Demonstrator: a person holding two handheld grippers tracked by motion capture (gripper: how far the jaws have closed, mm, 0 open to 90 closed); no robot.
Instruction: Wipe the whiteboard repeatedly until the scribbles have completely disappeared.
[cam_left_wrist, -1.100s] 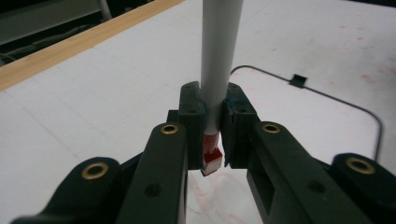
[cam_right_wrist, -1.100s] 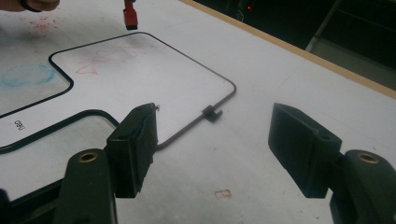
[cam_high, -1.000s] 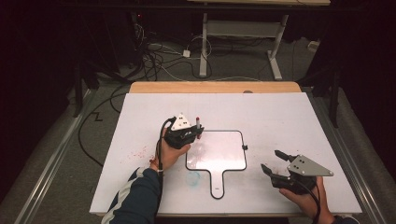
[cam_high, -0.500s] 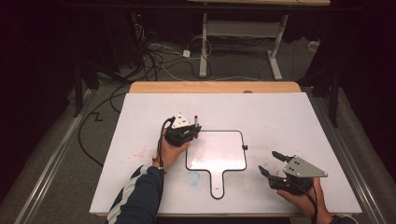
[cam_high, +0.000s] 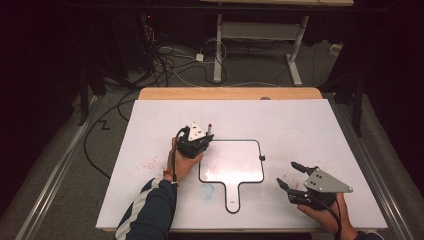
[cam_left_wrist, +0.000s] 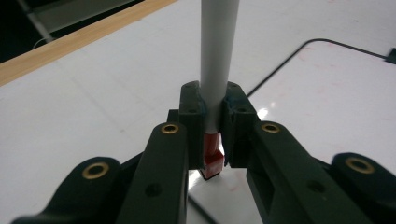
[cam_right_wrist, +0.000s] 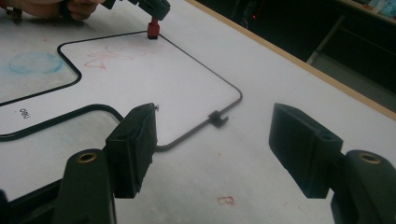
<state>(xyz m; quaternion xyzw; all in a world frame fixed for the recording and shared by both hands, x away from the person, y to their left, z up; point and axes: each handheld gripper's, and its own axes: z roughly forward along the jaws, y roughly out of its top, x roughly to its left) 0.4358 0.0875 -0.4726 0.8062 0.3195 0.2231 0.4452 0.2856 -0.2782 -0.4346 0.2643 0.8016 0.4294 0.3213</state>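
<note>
1. White table carries a paddle-shaped whiteboard, faint red scribble near its top-left corner
2. Right gripper rests just right of the whiteboard, jaws apart, nothing between them
3. Left gripper is clamped on a white marker, held upright, its red end at the whiteboard's top-left corner

Room dim, edges of the high view near black. Worktop white, lit from above, with a light wooden strip along its far edge. Floor grey, carpet-like. Tangle of black and white cables on the floor beyond the worktop. A white-framed desk stands further back, its legs on flat feet.
</note>
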